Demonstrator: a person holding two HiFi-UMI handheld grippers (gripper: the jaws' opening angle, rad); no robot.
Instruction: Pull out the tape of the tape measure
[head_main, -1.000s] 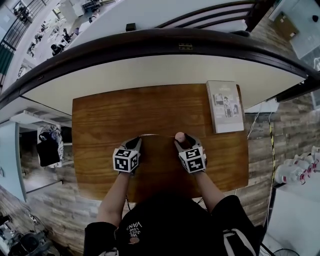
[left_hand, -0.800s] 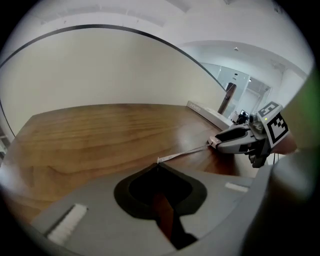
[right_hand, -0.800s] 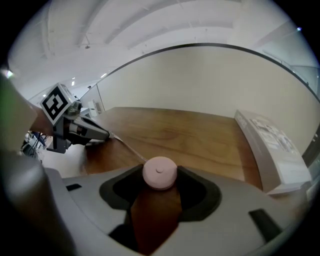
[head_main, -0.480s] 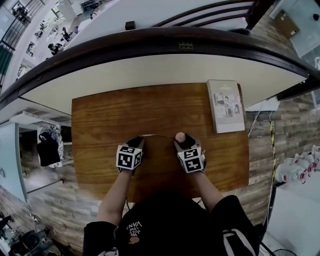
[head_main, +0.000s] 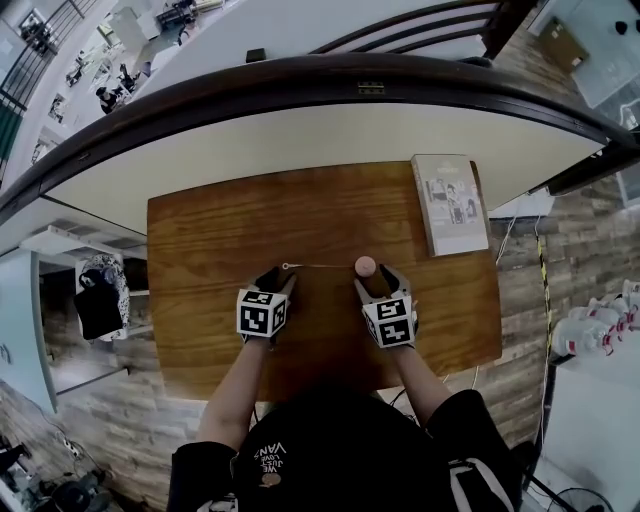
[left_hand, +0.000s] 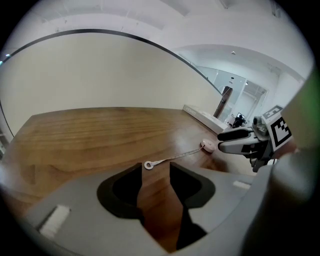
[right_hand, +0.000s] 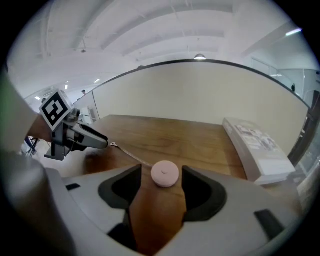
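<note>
The tape measure is a small round pink case (head_main: 365, 266) lying on the wooden table (head_main: 220, 220). Its thin tape (head_main: 325, 266) runs left along the tabletop to a metal ring (head_main: 286, 266). My left gripper (head_main: 283, 283) is open, its jaws have just been opening, and the ring (left_hand: 148, 164) lies just ahead of its tips, free of both pads. My right gripper (head_main: 373, 280) is open too. In the right gripper view the case (right_hand: 165, 174) sits at the tips of its jaws, a little space on each side.
A book (head_main: 447, 203) lies at the table's far right edge, also in the right gripper view (right_hand: 257, 147). A curved pale wall with a dark rail runs behind the table. The person's arms reach in from the near edge.
The left gripper's jaws have opened and let go of the ring. The tape, slightly arched before, now lies straight on the table. The right gripper has drawn back a little from the case.
</note>
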